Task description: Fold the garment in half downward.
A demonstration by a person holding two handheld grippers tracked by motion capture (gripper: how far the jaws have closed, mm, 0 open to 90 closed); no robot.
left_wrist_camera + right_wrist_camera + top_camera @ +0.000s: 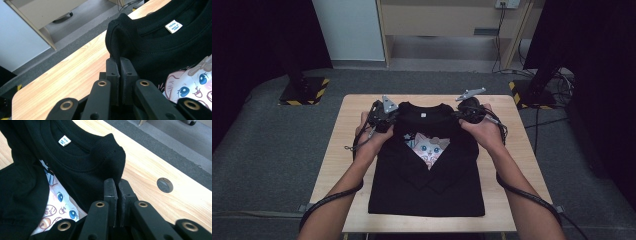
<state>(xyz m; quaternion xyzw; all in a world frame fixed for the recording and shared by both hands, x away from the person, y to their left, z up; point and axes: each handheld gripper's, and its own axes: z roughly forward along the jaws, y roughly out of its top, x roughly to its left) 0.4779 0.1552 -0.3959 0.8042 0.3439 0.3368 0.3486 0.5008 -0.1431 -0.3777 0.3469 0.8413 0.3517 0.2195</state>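
Both grippers, left (384,116) and right (468,113), pinch the folded black sweatshirt's (427,185) shoulders on the worktop (512,210), seemingly mid-fold; next, swing them evenly toward the hem.

sweatshirt (427,165) cat print (430,147) mostly covered by folded-in sleeves, neck label (173,26) text too small to read, shoulder fabric edge hidden between left gripper (120,65) pads, same at right gripper (116,186), print cut off at both gripper views' edges
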